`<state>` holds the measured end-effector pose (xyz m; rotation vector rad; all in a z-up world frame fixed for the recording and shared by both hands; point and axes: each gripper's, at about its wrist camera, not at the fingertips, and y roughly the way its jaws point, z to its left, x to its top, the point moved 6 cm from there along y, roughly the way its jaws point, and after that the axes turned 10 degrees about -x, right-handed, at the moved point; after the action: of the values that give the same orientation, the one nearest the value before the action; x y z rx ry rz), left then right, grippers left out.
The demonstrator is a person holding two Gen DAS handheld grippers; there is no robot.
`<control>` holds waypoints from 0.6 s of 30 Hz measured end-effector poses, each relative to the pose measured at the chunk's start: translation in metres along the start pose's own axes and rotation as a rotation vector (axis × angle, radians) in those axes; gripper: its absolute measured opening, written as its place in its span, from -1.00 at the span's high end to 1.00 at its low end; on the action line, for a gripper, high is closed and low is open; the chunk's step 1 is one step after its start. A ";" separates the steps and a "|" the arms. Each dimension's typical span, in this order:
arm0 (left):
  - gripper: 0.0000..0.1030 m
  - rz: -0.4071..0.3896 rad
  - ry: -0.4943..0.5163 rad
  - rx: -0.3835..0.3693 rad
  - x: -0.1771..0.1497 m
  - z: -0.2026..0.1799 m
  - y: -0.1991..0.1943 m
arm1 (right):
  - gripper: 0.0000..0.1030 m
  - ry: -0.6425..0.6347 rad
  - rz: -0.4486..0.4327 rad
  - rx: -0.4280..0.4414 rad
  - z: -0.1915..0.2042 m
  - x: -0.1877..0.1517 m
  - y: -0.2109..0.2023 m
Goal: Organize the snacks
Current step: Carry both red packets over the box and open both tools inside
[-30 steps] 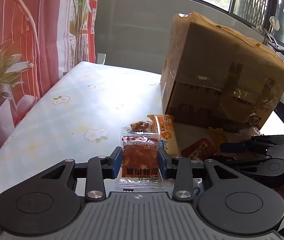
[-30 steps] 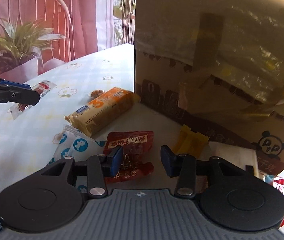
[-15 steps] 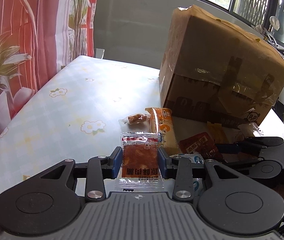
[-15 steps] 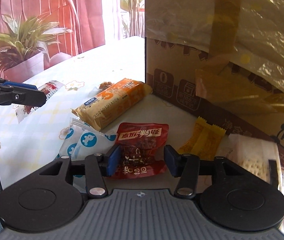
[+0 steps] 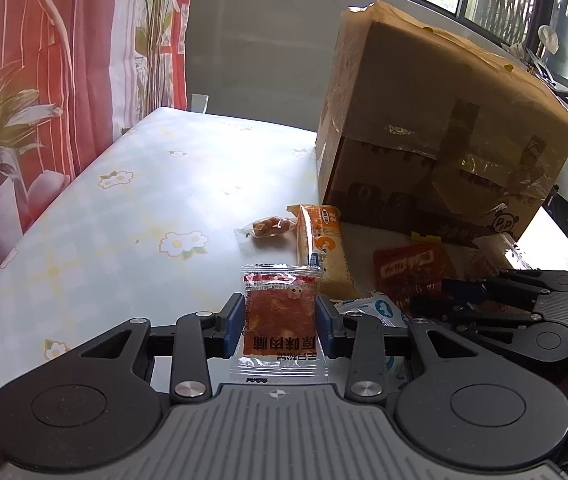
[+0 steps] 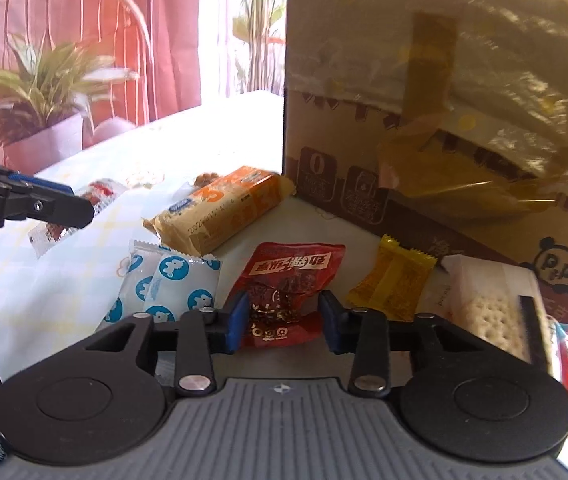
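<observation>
Two grippers: our left gripper [image 5: 279,322] pinches a clear jerky packet [image 5: 279,312] above the table [image 5: 131,216]; our right gripper [image 6: 284,320] straddles a red packet [image 6: 290,292], not visibly clamping it.

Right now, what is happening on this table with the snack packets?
A person is sorting snacks with two handheld grippers. The left gripper is shut on a small clear packet of orange-red dried meat, held above the flowered tablecloth. The right gripper is open, its fingers either side of a red crinkly snack bag that lies on the table. Other packets lie beside a big taped cardboard box: an orange biscuit pack, a blue-and-white pouch and a yellow wrapper.
</observation>
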<state>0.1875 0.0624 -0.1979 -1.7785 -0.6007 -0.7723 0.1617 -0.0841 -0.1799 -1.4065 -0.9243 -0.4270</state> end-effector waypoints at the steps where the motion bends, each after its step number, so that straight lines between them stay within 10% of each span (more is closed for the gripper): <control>1: 0.22 0.000 0.003 -0.001 0.000 -0.001 0.000 | 0.56 0.005 -0.011 -0.006 -0.001 -0.001 -0.004; 2: 0.22 0.000 0.005 -0.001 0.000 -0.001 -0.001 | 0.80 0.006 -0.017 -0.013 -0.002 -0.001 -0.007; 18: 0.22 -0.048 0.049 -0.008 0.015 -0.021 -0.018 | 0.79 0.142 -0.181 0.040 -0.028 0.013 -0.060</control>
<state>0.1800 0.0488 -0.1701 -1.7523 -0.6102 -0.8497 0.1325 -0.1173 -0.1287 -1.2445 -0.9422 -0.6330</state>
